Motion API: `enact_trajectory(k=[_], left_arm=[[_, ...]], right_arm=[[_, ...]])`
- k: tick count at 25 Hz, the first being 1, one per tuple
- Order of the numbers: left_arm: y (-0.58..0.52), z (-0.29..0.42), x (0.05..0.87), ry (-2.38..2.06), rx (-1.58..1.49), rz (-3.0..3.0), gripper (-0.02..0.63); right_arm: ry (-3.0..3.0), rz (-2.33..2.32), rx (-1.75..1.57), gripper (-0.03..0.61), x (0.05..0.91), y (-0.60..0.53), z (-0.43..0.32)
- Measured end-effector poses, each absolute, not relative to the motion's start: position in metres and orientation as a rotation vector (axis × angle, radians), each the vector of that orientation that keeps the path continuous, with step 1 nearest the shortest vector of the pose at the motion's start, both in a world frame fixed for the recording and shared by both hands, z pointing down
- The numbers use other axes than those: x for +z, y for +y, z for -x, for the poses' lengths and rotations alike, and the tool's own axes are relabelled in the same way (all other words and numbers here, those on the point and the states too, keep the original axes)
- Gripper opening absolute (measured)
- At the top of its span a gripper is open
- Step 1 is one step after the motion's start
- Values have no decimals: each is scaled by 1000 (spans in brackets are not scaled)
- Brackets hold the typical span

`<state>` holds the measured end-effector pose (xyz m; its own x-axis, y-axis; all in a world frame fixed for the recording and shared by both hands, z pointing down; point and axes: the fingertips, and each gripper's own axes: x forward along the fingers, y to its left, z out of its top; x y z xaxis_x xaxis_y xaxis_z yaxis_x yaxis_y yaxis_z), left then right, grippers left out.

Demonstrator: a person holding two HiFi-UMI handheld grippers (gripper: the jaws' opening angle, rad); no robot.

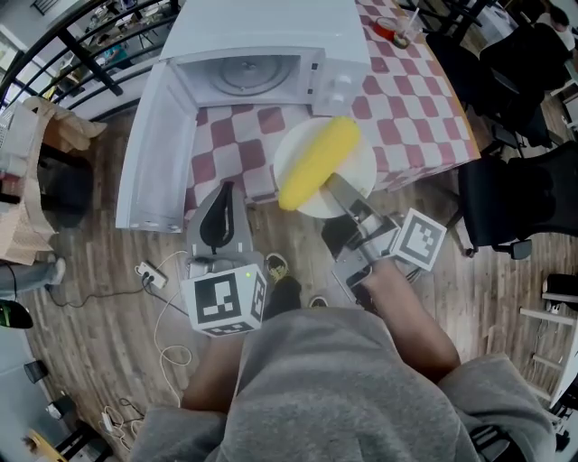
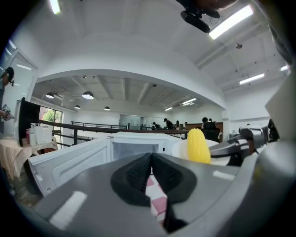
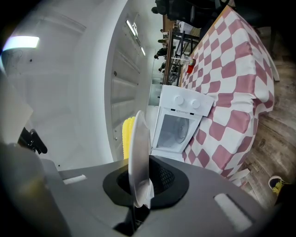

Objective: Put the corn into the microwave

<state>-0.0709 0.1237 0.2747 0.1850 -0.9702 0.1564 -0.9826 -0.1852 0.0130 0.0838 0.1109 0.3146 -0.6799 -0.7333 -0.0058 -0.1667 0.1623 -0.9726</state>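
A yellow corn cob (image 1: 318, 162) lies on a white plate (image 1: 359, 174), held in the air just in front of the table's near edge. My right gripper (image 1: 336, 188) is shut on the plate's near rim. In the right gripper view the plate (image 3: 140, 143) stands edge-on between the jaws, with the corn (image 3: 126, 136) behind it. The white microwave (image 1: 262, 54) stands on the checkered cloth, its door (image 1: 158, 149) swung wide to the left and its cavity bare. My left gripper (image 1: 219, 217) hovers left of the plate, shut on nothing, facing the microwave (image 2: 138, 143) and the corn (image 2: 197, 146).
A red-and-white checkered tablecloth (image 1: 415, 99) covers the table, with a red cup (image 1: 390, 27) at its far right. Black chairs (image 1: 510, 180) stand to the right. Cables and a power strip (image 1: 149, 271) lie on the wooden floor; a paper bag (image 1: 32, 180) sits at the left.
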Motion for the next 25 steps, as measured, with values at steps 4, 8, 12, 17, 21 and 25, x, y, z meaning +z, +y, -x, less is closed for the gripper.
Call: enact_trajectory(k=[4,8,12,17,21,25], left_arm=[[109,81,276,-1921,172,-2334,11],[92,91,277,-1908,170,-2339,11],[76,99,280,-1892,162,-2351,11],[59,110,279,-1869,158,-2374,11],[46,119,282,-1859,153,-2376,11],[39,120,282,-1847,161,-2389,11]], right_arm=[[1972,860,-1539,5,316,98,-74],[1966,865,-1539,5,316,83,-62],[1960,876,-1538,5,318,67,-52],[1958,875,-1529,5,315,48,-36],[1960,880,-1534,5,316,38,-26],[1952,882,-1528,5,314,31,-24]])
